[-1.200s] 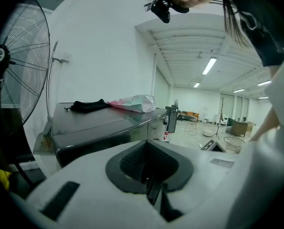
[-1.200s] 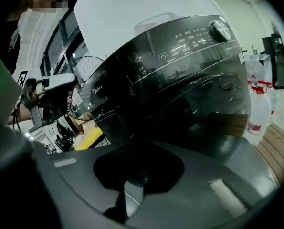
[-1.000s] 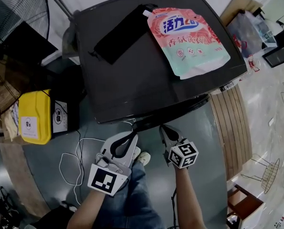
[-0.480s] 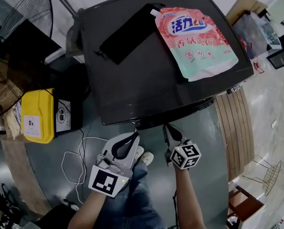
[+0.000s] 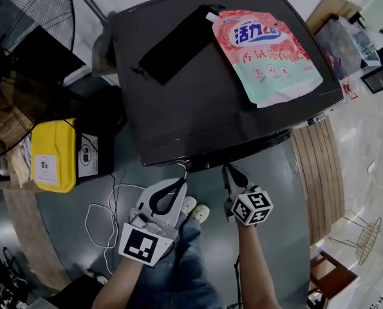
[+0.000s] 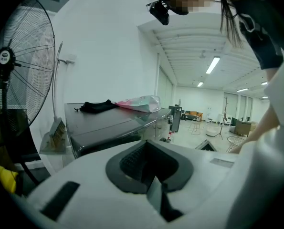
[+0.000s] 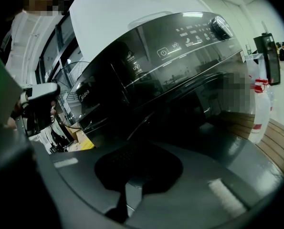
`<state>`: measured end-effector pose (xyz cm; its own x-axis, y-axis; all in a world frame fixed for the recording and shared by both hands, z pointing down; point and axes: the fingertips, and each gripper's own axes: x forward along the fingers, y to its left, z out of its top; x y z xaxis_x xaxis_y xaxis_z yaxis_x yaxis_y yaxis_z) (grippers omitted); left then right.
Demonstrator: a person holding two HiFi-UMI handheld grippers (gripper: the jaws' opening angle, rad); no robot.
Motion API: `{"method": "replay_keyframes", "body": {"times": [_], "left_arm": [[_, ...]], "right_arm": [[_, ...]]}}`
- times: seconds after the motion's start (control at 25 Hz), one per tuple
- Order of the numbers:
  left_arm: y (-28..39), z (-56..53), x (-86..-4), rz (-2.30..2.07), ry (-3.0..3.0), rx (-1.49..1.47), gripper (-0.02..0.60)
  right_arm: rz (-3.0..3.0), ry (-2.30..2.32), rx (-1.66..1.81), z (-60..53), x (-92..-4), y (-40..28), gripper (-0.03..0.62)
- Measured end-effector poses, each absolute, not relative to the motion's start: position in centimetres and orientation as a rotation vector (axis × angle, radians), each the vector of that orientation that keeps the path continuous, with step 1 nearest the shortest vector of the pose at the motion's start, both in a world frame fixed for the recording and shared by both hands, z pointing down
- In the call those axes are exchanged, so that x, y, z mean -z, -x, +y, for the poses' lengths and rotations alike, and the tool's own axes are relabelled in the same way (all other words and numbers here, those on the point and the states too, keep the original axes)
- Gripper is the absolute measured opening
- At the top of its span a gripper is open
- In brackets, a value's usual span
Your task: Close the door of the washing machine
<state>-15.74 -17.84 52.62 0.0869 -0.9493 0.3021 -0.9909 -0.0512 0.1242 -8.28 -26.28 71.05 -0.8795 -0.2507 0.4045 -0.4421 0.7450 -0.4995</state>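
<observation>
Your left gripper [image 5: 179,183]: jaws clenched, empty, before washing machine [image 5: 210,102]. Your right gripper [image 5: 228,170]: clenched, empty, near machine front. Front logo [image 7: 86,95] reads "Midea". Pouch [image 5: 268,56] on machine top reads "活力".

On washer [image 5: 204,102] top: pouch [image 5: 268,56] at right, bag [image 5: 178,44] left of it. Left of washer: fan [image 5: 20,24] behind, box [image 5: 49,156] on floor nearer. Before washer front, side by side: left hand-held gripper [image 5: 177,183], right hand-held gripper [image 5: 229,168]. Cable [image 5: 104,219] on floor between box and left hand-held gripper.
</observation>
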Motion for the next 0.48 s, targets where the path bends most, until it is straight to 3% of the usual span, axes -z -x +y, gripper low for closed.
{"method": "replay_keyframes", "body": {"times": [0.48], "left_arm": [[15.1,-17.4,-49.7,-1.956,-2.119,-0.221,0.007]], "right_arm": [[-2.654,-0.583,-0.918,-26.4,-69.1,7.2,0.011]]}}
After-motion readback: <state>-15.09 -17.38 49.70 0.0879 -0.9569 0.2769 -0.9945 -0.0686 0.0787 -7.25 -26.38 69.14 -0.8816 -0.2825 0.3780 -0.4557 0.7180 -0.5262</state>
